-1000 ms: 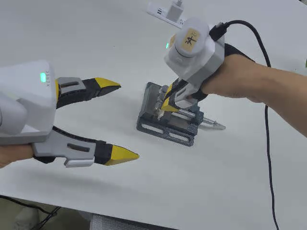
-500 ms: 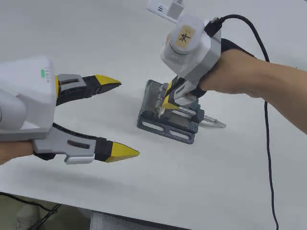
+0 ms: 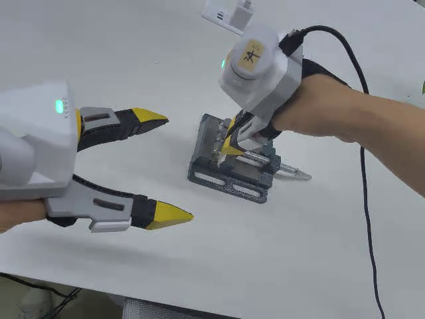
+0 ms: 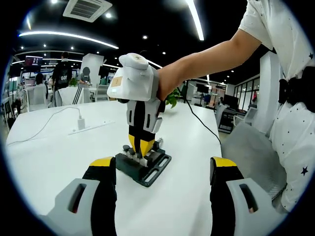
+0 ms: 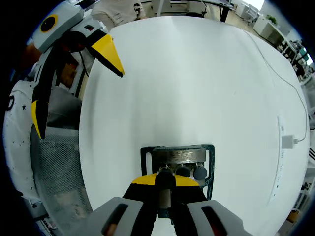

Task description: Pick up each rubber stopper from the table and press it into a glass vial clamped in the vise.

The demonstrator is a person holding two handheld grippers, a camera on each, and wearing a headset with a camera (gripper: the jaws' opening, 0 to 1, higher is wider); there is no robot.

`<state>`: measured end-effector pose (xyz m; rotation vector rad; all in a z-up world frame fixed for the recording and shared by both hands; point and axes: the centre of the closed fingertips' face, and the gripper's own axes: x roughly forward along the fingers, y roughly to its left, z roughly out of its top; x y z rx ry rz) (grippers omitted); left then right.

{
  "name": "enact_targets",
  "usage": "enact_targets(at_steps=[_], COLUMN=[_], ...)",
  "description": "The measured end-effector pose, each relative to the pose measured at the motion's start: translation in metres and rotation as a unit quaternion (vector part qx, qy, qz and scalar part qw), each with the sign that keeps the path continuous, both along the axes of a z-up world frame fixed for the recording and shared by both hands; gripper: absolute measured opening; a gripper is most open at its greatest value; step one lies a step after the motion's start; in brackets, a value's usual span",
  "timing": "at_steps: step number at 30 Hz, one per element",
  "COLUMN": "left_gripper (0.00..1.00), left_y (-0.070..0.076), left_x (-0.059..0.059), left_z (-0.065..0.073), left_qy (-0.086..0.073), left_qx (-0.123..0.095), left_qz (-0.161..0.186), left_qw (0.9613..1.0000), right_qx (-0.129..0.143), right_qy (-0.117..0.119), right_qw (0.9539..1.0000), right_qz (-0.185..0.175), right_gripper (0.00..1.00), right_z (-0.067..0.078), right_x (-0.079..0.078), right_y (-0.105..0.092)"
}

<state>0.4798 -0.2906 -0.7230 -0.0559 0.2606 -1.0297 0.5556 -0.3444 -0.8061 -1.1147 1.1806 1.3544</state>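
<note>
On the white desk [image 3: 99, 53], well in from its near edge, stands a small dark metal vise [image 3: 229, 176] with a row of three glass vials [image 5: 191, 172] clamped upright in it. Two of them sit side by side, each capped with a grey plug. At the third vial, at one end of the row, the right gripper [image 5: 165, 181] points straight down with its yellow tips pinched narrow around a stopper [image 5: 166, 172] sitting at the vial's mouth; how deep it has gone in cannot be told. The left gripper [image 3: 159, 166] hangs over the near left part of the desk, apart from the vise, with its jaws spread wide and nothing between them. A white power strip [image 3: 226, 14] with a charger plugged in lies by the far edge. A black cable [image 3: 368, 219] runs from the right gripper across the desk to its near edge.
</note>
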Motion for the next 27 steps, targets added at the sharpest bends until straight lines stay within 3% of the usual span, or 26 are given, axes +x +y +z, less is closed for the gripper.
enact_targets(at_steps=[27], left_gripper=[0.76], left_y=[0.0001], left_x=[-0.0014], left_z=[0.0032], left_qy=[-0.001], left_qx=[-0.001], left_qz=[0.001], left_qw=[1.0000], right_qx=[0.029], right_qy=[0.000], right_qw=[0.9996], right_qz=[0.000], right_gripper=[0.09], right_z=[-0.0006], right_x=[0.0019], right_y=[0.0014])
